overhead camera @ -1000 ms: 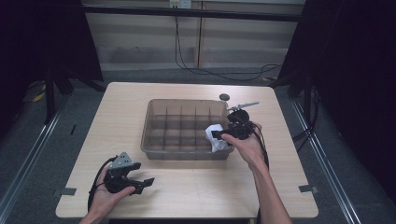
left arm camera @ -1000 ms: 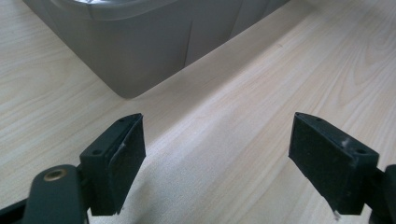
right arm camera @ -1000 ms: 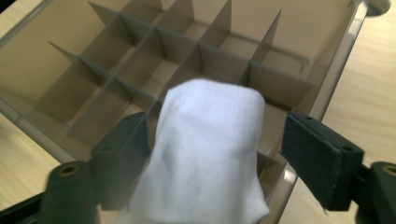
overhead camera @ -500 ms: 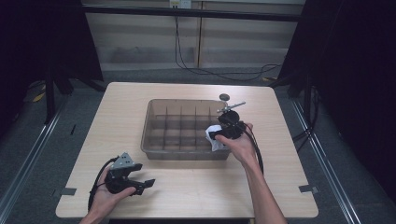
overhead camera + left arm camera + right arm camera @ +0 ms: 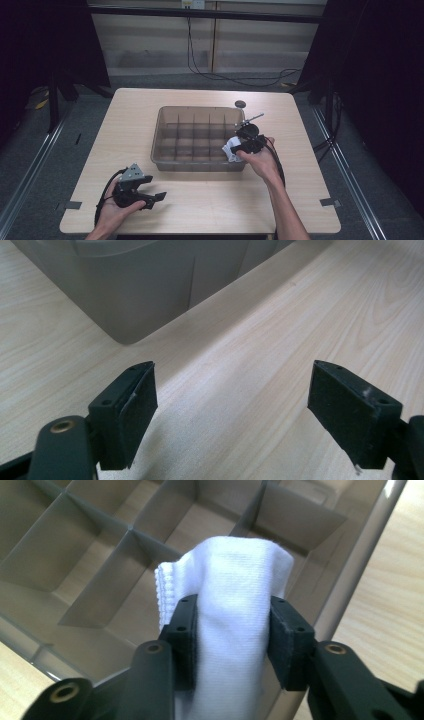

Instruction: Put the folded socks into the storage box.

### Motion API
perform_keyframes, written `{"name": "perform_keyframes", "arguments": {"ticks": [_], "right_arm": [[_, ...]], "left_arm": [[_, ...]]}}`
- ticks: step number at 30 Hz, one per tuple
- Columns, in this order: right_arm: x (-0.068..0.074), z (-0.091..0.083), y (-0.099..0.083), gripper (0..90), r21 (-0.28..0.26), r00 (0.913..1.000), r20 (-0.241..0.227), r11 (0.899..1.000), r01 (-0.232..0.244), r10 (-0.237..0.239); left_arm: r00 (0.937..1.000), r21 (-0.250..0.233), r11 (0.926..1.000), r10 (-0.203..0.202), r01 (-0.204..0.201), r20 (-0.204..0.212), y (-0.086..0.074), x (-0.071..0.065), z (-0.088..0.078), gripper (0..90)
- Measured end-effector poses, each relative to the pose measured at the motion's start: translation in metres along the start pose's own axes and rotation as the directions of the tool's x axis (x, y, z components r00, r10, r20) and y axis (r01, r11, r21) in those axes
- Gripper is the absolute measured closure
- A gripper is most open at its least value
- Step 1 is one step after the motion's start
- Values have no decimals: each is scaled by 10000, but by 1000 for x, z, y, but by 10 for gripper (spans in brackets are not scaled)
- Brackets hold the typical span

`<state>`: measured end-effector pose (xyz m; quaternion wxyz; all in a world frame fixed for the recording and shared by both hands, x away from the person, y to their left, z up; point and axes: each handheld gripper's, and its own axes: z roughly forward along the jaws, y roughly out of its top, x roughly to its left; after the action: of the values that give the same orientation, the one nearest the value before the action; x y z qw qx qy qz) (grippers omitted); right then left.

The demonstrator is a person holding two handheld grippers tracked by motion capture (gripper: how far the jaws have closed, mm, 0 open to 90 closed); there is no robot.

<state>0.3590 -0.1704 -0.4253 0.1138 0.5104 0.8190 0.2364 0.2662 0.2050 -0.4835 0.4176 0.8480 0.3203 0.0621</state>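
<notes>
Fingers (image 5: 283,630) of right gripper (image 5: 232,635) clamped on rolled white cloth (image 5: 232,610), one pad each side, having just been closing onto it. Held over divided tray (image 5: 167,165), near-right corner, above a compartment against the right wall; cloth (image 5: 231,149) not yet seated between the dividers, as far as can be judged. Left gripper (image 5: 150,197) idle on the table (image 5: 300,200), fingers (image 5: 131,410) wide apart, nothing between them, tray's near corner just ahead.

Step in hand, by the look of it: placing the cloth into a tray cell. Next move likely calls for lowering straight down between dividers, keeping the roll clear of the tray wall, then releasing only once bottomed.

Cloth: white knit, folded or rolled into a compact bundle, stitched hem visible on one edge, top bulging above the pads. Soft, so likely to spring open on release; snagging a divider is the main risk. Other cells in view look bare.
</notes>
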Motion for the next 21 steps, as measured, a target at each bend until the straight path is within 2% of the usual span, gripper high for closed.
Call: {"name": "perform_keyframes", "arguments": {"ticks": [8, 15, 21], "right_arm": [[2, 6, 2, 650, 489, 9994, 166, 9984, 297, -306], [2, 11, 2, 682, 760, 9996, 152, 9969, 219, -231], [6, 14, 4, 690, 1222, 9976, 501, 9916, 423, -488]], "left_arm": [[10000, -46, 10000, 7, -7, -6, 0, 0, 0, 195], [10000, 5, 10000, 36, -36, -17, 1, 0, 0, 195], [10000, 20, 10000, 44, -44, -6, 1, 0, 1, 196]]}}
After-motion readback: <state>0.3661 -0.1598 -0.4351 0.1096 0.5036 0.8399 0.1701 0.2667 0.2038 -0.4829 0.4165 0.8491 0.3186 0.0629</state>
